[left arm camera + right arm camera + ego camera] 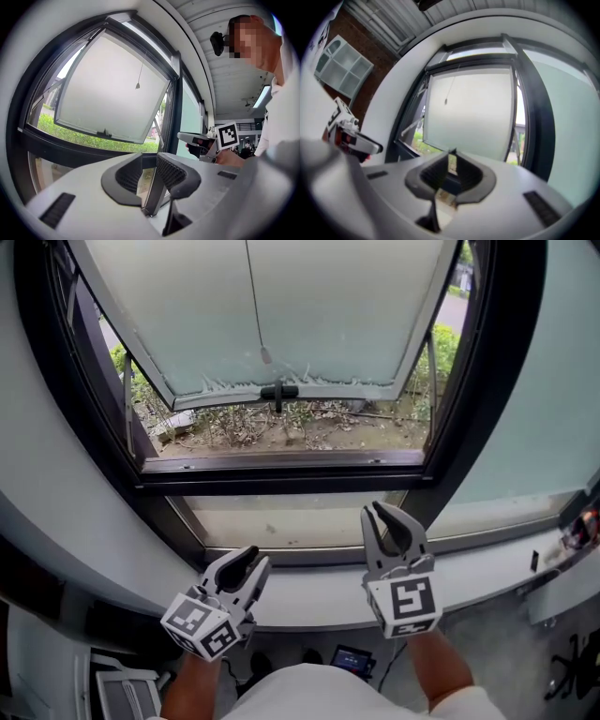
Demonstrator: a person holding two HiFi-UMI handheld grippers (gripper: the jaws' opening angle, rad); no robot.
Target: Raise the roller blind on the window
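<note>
Probably pinch light, limp thin grey pull cord (255, 296) just above its toggle (265, 355) with half-spread empty left gripper (258, 557) or narrowly parted empty right gripper (382, 517).

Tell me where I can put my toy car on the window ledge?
The white ledge is bare between the left gripper and the right gripper, and rightward until the clutter at its far end. It is crowded where the two grippers hover.

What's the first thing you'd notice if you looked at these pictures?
The big frosted window pane fills the top of the head view, swung open, with green plants outside. A thin pull cord hangs in front of it, and the left gripper and right gripper sit empty below.
</note>
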